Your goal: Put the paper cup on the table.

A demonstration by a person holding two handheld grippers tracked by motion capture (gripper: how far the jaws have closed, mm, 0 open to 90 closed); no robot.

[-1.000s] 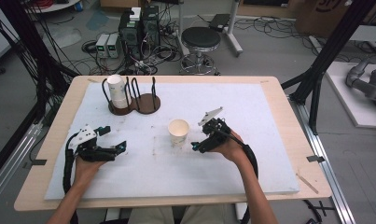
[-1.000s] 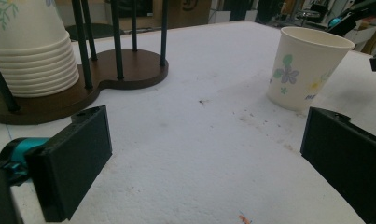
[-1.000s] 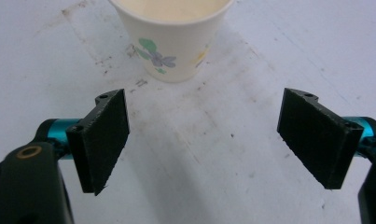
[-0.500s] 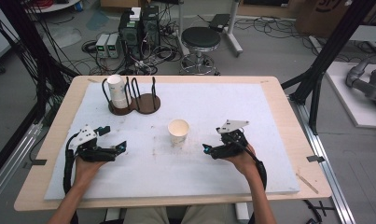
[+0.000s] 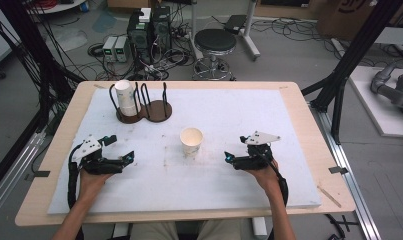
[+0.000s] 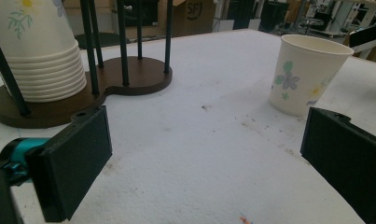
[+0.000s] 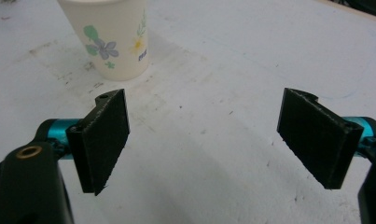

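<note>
A floral paper cup [image 5: 191, 140] stands upright alone in the middle of the white mat [image 5: 229, 115]. My left gripper [image 5: 120, 148] rests at the mat's left, open and empty, pointing toward the cup. In the left gripper view [image 6: 206, 154] the cup [image 6: 307, 74] stands ahead to the right, and a stack of the same cups [image 6: 36, 51] sits in a wire holder. My right gripper [image 5: 235, 148] is open and empty a short way right of the cup. The right gripper view [image 7: 209, 135] has the cup [image 7: 111, 37] beyond its left jaw, apart from it.
The dark wire cup holder [image 5: 159, 111] on a brown double base stands at the back left of the mat, its right bay empty and the cup stack [image 5: 126, 98] in its left bay. The wooden table edge [image 5: 309, 130] frames the mat.
My right gripper has drawn away from the cup, moving right and a little toward the person, still open. The left gripper and the cup have stayed put.
</note>
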